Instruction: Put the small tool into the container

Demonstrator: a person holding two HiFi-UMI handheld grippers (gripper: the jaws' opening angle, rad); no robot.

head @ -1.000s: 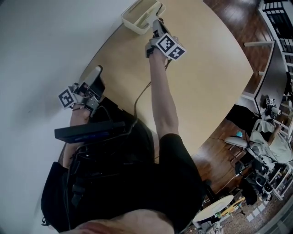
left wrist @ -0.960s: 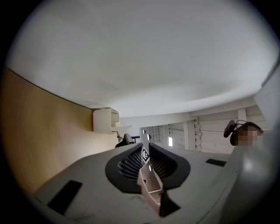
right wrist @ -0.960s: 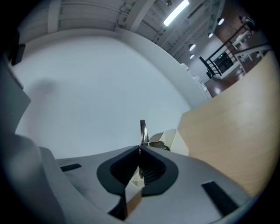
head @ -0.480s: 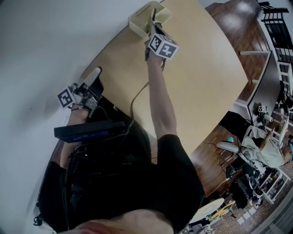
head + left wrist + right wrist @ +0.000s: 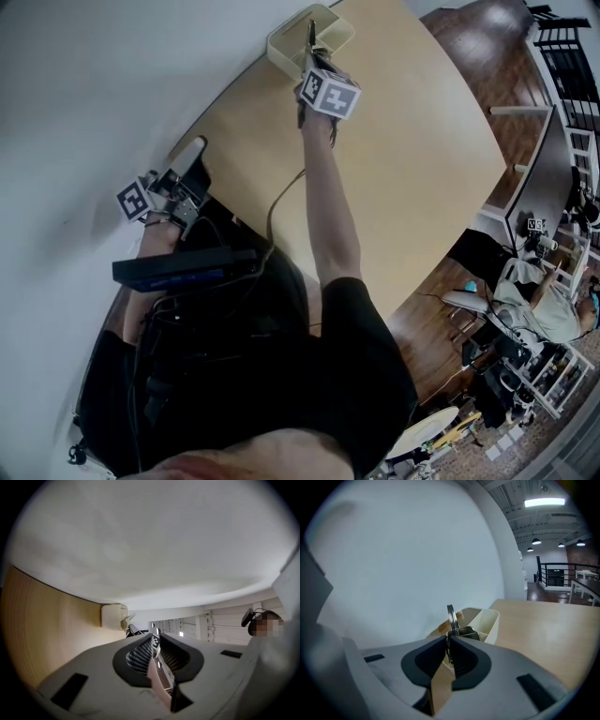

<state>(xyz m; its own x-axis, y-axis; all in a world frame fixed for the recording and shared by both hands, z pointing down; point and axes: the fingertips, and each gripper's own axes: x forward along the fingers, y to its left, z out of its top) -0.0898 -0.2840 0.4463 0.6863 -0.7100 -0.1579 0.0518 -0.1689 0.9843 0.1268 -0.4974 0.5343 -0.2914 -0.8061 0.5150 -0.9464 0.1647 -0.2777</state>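
Over one container [image 5: 489, 619], one tool [image 5: 451, 614] in right tongs [image 5: 449, 641].

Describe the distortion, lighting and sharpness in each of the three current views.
Head view: fisheye bows the edges of the light wooden table; lighting even. Right gripper view: black round vignette, a ceiling strip light burns out top right; the thin metal tool in the right gripper is sharp before the cream plastic container. Left gripper view: same vignette, featureless white wall fills most of it.
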